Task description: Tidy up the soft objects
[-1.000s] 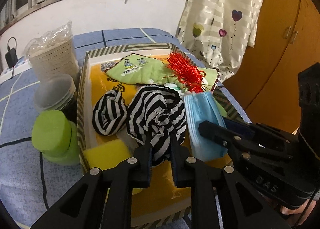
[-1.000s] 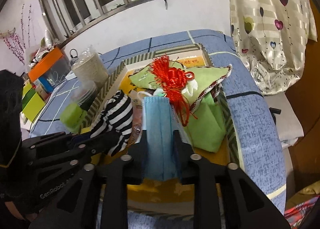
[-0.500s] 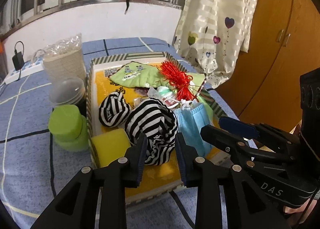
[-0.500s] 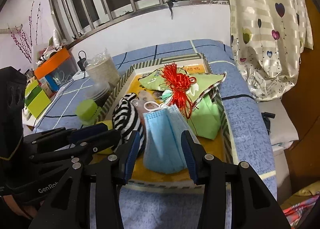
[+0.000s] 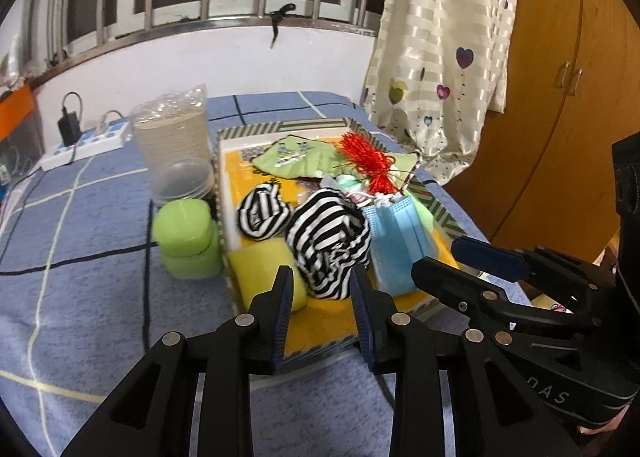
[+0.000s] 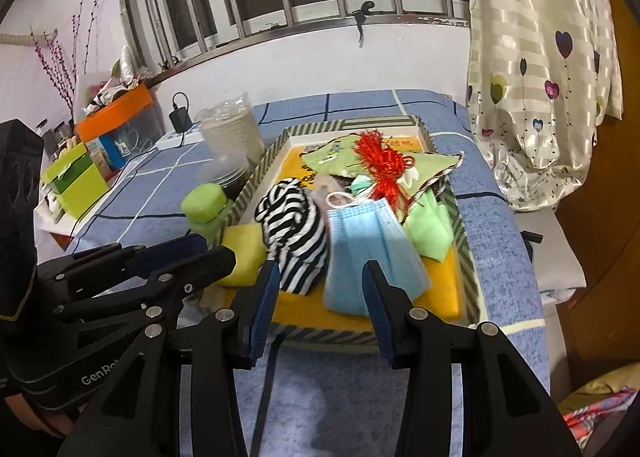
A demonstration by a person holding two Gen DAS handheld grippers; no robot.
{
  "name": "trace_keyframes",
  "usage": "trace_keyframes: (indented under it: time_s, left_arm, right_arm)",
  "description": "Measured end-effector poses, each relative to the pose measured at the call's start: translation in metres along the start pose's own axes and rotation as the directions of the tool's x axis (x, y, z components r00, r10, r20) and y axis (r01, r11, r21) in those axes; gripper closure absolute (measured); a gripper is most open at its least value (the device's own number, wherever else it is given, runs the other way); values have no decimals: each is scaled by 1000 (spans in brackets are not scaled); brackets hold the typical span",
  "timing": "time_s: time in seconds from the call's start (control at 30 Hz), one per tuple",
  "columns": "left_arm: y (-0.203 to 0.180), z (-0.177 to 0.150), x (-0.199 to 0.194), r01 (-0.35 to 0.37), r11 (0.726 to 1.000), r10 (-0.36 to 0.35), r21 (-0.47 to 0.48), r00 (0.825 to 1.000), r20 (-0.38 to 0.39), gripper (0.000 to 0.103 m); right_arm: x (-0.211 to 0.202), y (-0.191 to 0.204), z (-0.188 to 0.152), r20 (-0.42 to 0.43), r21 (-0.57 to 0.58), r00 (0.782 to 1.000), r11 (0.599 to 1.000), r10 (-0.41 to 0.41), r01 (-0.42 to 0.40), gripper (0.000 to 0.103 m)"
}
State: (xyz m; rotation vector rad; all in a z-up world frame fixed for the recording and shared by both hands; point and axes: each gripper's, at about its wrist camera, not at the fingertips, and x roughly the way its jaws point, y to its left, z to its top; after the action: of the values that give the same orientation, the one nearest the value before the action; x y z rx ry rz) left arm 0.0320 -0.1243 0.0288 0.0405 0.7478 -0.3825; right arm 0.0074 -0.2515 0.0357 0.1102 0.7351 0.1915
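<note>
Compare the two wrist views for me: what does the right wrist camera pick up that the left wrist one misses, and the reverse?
Only the right wrist view shows the orange bin and green box at far left, and the white pad right of the bed.

Only the left wrist view shows the wooden cabinet doors with handles.

Both show the tray holding the striped cloth, blue face mask, yellow sponge and red tassel, with the green container outside it. Each shows the other gripper: the left gripper and right gripper are both open and empty.

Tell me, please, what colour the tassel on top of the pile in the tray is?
The stringy tassel is bright red, clearest in the right wrist view.
</note>
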Motion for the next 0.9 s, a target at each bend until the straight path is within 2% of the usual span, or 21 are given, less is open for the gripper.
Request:
trace_keyframes:
  time_s: [0.4,0.9]
  left_arm:
    - [5,-18,-23,-35,999,35,-8,999,8,75]
    - [5,-29,-34,-53,998,53,-29,999,-1,75]
  right_arm:
    - [-13,18,-14,-2,-25,1000,1000,-4,4,59]
    - [-21,29,-22,-9,-47,1000,999,1,-2,59]
